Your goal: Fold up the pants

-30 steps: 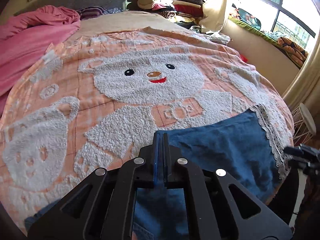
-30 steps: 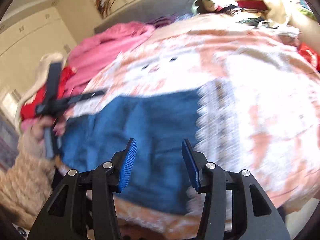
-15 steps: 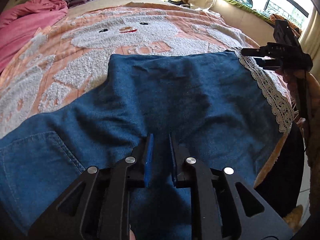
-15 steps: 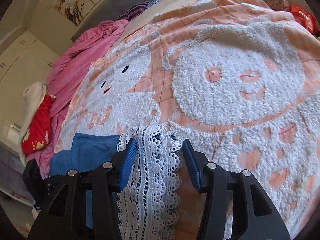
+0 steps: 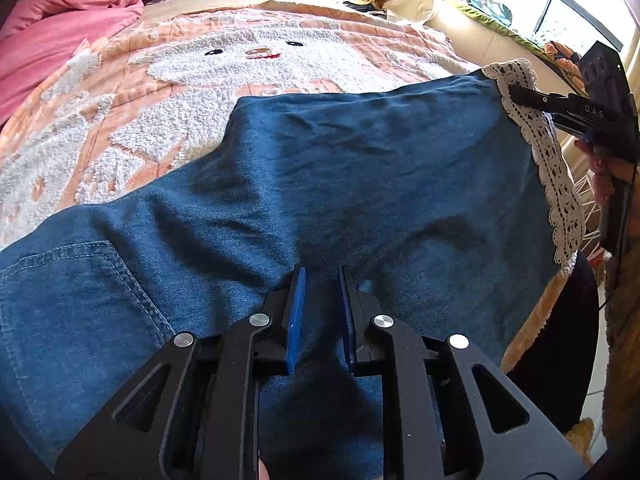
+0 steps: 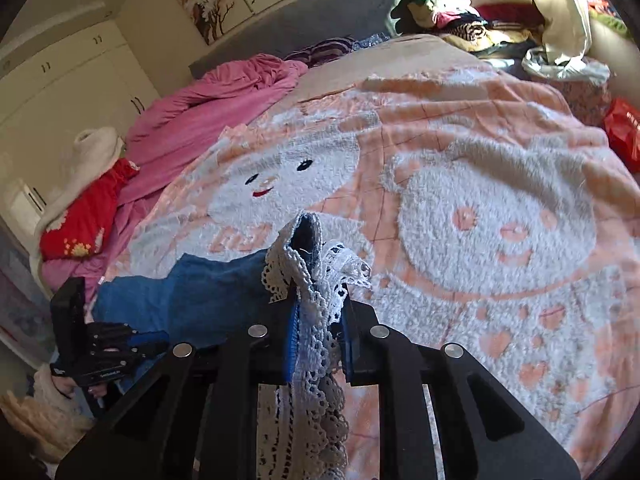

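Blue pants spread flat on bed, long axis crosswise; right tongs closing on lace hem, left tongs narrow, fabric between, pads not plainly pinching mid-leg.

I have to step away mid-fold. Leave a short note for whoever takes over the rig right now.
Left tongs: nearly shut, resting on the pants near the bed's near edge; a grip on the denim can't be confirmed.
Right tongs: closing on the lace hem, which sits bunched and lifted between the pads.
The pants lie spread across the bear blanket, pocket end on the left tongs' side.
Done: the hem is picked up.
Left: carry it over to the pocket end, then flatten.
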The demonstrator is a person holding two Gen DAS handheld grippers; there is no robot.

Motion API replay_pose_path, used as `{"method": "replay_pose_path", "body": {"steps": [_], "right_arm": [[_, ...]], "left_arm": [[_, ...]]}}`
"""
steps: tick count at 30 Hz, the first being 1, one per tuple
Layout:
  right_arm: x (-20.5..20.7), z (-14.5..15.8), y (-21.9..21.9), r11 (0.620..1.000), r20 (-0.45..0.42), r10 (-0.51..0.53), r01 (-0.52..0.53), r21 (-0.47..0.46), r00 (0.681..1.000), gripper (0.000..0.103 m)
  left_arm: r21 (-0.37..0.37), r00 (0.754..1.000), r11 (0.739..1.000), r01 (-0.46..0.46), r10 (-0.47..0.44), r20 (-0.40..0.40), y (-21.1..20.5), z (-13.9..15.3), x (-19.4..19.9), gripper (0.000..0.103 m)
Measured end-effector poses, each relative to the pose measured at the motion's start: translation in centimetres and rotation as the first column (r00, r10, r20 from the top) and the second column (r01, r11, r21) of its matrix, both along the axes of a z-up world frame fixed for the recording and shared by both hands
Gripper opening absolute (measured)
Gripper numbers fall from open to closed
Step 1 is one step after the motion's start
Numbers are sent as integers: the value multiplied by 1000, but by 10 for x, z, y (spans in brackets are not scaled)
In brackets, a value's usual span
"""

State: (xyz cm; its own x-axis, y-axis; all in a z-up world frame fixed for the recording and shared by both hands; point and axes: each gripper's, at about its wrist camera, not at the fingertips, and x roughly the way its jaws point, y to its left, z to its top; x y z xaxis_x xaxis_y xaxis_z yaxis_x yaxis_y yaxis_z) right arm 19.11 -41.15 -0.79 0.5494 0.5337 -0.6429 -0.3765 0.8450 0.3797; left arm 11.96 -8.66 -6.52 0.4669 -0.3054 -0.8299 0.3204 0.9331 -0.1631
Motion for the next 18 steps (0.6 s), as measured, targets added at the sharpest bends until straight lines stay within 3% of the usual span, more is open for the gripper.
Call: {"method": "replay_pose_path", "body": {"steps": [4,7,11,13,15,18], "right_arm": [[20,-37,11,987,-83,-18,4,-158,996,17],[25,-58,11,980,-93,-45,26,-195,995,24],[23,-52,5,976,-68,-93,78,-204,993,40],[17,-45,-1,976,-60,-113,100,-193,992,45],[4,-29,-7,976,-23,-132,125,-180,991,47],[-22,-3,-8,961,66,-151,162,-222,986,48]], "left_arm": [[-7,1000,1000,-11,11,-4,1,-2,0,10],[-11,1000,1000,-14,14,1,1,-3,-1,10],[-43,1000,999,-19,20,11,5,-2,-3,12],[-84,1000,996,-22,23,13,9,1,-7,21],[-107,999,994,-22,25,27,13,10,-14,41],[-92,995,994,-58,64,73,25,26,-25,43]]}}
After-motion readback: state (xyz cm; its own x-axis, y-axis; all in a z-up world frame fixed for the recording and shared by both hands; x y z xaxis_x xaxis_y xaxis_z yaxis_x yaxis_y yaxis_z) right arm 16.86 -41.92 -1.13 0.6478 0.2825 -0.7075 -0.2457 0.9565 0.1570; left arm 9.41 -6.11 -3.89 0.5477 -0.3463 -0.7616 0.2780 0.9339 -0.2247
